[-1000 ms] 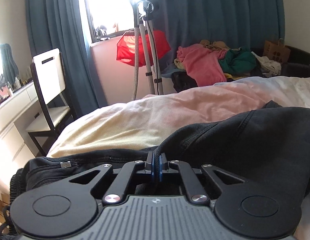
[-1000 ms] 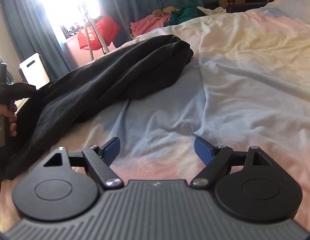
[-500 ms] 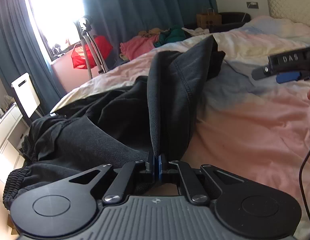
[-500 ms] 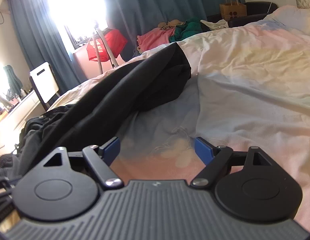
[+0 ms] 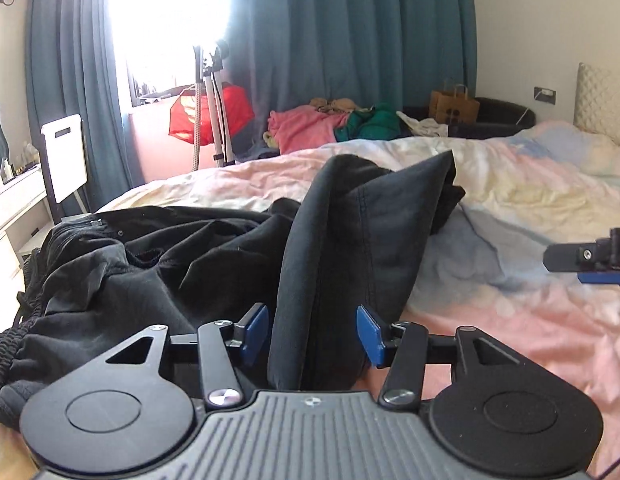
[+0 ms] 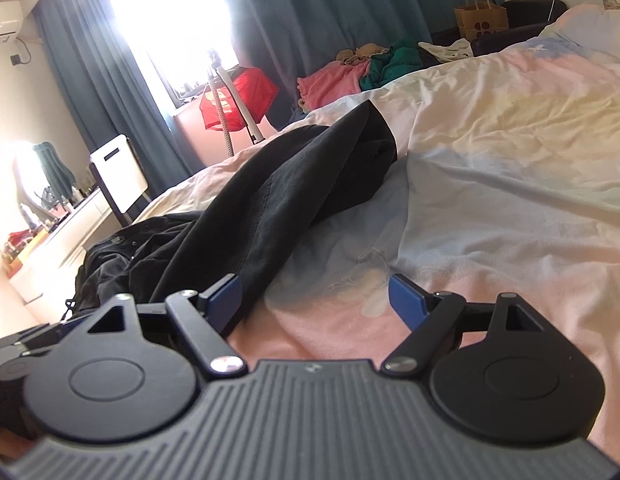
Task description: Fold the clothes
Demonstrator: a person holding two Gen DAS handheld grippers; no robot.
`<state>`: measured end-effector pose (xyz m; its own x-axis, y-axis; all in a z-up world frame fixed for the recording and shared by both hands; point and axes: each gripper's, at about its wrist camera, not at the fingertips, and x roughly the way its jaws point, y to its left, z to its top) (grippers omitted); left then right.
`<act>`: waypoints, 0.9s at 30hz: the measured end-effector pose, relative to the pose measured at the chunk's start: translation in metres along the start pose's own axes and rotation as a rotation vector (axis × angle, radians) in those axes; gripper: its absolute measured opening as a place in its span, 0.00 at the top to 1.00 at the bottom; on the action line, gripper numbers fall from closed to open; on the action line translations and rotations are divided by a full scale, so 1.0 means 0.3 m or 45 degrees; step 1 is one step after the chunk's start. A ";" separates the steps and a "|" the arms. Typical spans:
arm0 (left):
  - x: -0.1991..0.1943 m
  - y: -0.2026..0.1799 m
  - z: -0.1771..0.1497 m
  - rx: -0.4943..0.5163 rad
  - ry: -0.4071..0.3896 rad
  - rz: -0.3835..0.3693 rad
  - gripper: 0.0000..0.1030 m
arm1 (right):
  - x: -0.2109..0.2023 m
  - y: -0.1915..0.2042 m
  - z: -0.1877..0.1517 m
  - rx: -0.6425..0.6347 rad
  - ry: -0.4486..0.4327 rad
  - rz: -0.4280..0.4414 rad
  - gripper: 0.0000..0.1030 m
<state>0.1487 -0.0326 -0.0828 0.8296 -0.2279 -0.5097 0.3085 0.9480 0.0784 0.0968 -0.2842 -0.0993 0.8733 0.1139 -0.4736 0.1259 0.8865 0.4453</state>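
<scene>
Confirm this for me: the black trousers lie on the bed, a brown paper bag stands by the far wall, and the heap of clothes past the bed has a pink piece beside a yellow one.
One detail is wrong. In the left wrist view, the pink piece in the heap lies beside a green one, not a yellow one. The rest holds: the black trousers lie on the bed, and the brown paper bag stands by the far wall.

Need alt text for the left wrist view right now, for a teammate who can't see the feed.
The left gripper is opening, its blue fingers standing clear on either side of a raised fold of the black trousers, which lie rumpled on the pastel bedspread. The right gripper pokes in at the right edge, with teal curtains and a bright window behind.
</scene>
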 end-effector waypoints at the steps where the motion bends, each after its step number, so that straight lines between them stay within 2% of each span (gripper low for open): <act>1: 0.020 0.012 0.009 -0.032 -0.007 0.001 0.49 | -0.001 -0.005 0.012 0.014 0.007 0.012 0.20; 5: 0.111 0.086 0.023 -0.194 -0.017 0.006 0.48 | 0.050 0.016 0.098 0.001 0.052 0.033 0.19; 9: 0.139 0.152 -0.006 -0.298 -0.058 -0.040 0.48 | 0.207 0.125 0.239 -0.164 0.074 -0.021 0.21; 12: 0.169 0.170 -0.034 -0.319 -0.064 -0.067 0.48 | 0.406 0.203 0.365 -0.166 0.124 -0.007 0.24; 15: 0.201 0.180 -0.068 -0.358 -0.058 -0.101 0.48 | 0.677 0.283 0.501 -0.178 0.194 0.019 0.29; 19: 0.244 0.173 -0.104 -0.317 -0.083 -0.168 0.48 | 1.005 0.366 0.611 -0.205 0.233 -0.086 0.30; 23: 0.305 0.198 -0.128 -0.387 -0.059 -0.243 0.48 | 1.236 0.398 0.620 -0.260 0.297 -0.236 0.49; 25: 0.329 0.217 -0.135 -0.422 -0.049 -0.256 0.48 | 1.297 0.392 0.607 -0.310 0.314 -0.331 0.63; 27: 0.348 0.238 -0.139 -0.469 -0.035 -0.278 0.48 | 1.333 0.371 0.594 -0.349 0.330 -0.408 0.85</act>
<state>0.2380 0.0204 -0.1661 0.7768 -0.4334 -0.4569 0.2959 0.8916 -0.3427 0.5439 -0.2200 -0.1036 0.6608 -0.1066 -0.7429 0.2101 0.9766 0.0467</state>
